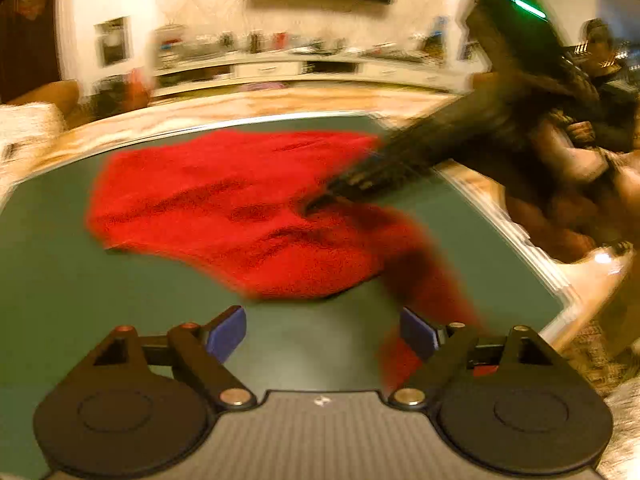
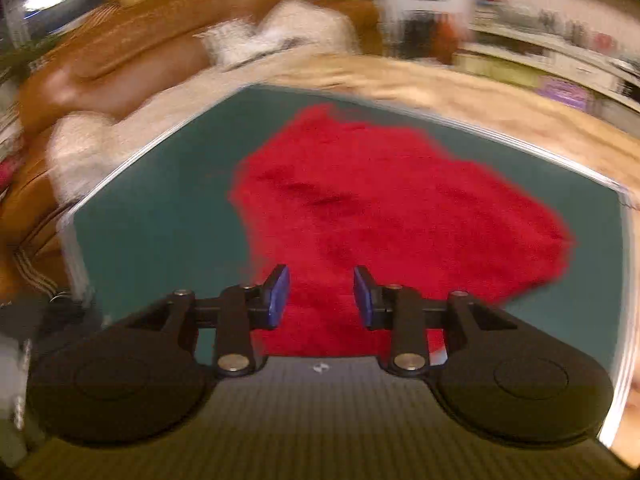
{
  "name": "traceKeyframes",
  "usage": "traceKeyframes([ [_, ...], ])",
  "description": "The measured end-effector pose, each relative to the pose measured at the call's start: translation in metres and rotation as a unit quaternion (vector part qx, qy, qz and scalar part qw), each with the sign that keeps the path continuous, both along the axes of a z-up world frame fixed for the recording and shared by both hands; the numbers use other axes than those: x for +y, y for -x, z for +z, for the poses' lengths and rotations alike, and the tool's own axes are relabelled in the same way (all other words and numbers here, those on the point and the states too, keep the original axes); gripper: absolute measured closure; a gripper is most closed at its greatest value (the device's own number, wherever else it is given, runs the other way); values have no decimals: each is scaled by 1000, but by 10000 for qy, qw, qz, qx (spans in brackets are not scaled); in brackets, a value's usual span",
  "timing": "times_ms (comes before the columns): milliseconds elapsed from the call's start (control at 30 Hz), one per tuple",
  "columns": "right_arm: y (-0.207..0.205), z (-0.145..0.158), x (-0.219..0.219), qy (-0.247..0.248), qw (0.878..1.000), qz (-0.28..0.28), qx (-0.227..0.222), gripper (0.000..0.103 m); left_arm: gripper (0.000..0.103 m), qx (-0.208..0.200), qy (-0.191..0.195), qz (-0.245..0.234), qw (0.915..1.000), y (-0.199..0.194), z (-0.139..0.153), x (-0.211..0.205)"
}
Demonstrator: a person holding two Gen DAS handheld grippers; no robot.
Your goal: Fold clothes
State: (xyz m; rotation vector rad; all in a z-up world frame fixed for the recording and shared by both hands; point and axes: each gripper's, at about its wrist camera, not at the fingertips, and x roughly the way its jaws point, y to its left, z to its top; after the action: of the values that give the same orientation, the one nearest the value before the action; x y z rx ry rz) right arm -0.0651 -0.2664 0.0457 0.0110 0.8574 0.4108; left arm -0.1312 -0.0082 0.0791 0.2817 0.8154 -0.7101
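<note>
With the red garment (image 2: 384,216) lying rumpled ahead of both, the left gripper (image 1: 322,334) spread wide and the right gripper (image 2: 321,294) half-spread hold nothing, so the next move is probably picking an edge to pinch.

A red fleecy garment (image 1: 224,208) lies crumpled in a loose heap on the green tabletop, roughly in its middle. Its surface is rumpled with shallow folds and dark creases. One narrower part trails off toward the near right corner, blurred, so whether it lies flat or hangs lifted I cannot tell. Seen from the right side, the garment (image 2: 384,216) spreads wide and uneven.
</note>
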Motion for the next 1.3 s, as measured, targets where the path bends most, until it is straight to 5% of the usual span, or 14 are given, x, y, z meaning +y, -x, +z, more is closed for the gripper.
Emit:
traceKeyframes([
  [133,5,-34,64,1148,9882,1016,-70,62,15,-75,-217,732,9971,-30,-7,58],
  [367,-6,-78,99,2282,9661,1209,20,62,15,-422,-167,1017,9938,-66,0,88],
  [400,-10,-78,98,2248,9676,1144,55,63,15,-465,-170,982,9939,-68,-1,88],
  [467,-20,-76,95,2274,9692,924,177,95,15,-555,-217,878,9944,-71,-4,83],
  [500,-22,-76,91,2239,9709,815,239,97,15,-628,-277,807,9944,-73,-7,80],
  [667,3,-17,58,1081,9930,435,209,97,15,-1033,-740,445,9909,-83,-30,49],
  [833,31,38,18,543,9982,171,187,97,15,-1725,-1250,-196,9768,-102,-53,12],
  [1067,49,40,-9,481,9980,-30,412,97,25,-2248,-1592,-1088,9551,-126,-75,-34],
  [1300,39,20,-29,328,9979,-256,487,97,44,-2291,-1598,-1489,9486,-138,-84,-49],
])
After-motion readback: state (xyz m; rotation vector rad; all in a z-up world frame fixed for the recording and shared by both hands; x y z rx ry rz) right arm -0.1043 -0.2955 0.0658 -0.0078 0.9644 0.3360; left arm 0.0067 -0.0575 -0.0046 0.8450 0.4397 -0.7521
